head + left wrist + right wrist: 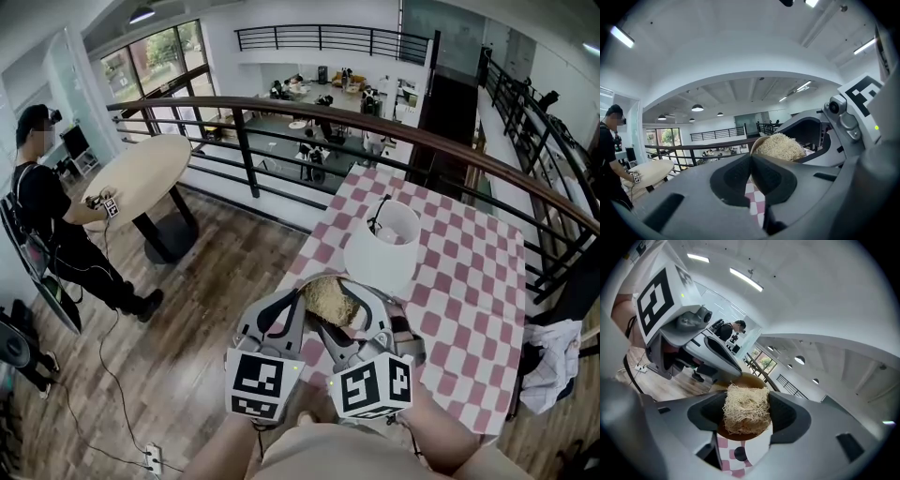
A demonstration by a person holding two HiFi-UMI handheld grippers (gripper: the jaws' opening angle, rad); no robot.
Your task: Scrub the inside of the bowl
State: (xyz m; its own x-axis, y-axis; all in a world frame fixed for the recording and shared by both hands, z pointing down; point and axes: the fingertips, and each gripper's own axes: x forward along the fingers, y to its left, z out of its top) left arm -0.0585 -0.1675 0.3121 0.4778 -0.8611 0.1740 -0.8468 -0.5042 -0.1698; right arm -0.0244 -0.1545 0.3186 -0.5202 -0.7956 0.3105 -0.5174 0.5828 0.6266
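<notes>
Head view finds the thin, rigid brown bowl [750, 378] held above the red-and-white checked tabletop [469, 281], where our left gripper [751, 161] pinches its rim, a sound hold on a light, probably slippery shell, while our right gripper [746, 414] squeezes the coarse, springy straw-coloured fibre scrub pad [745, 404] inside it.

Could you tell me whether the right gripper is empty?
No, the right gripper is closed on a tan fibrous scrub pad, with the brown bowl behind it.
</notes>
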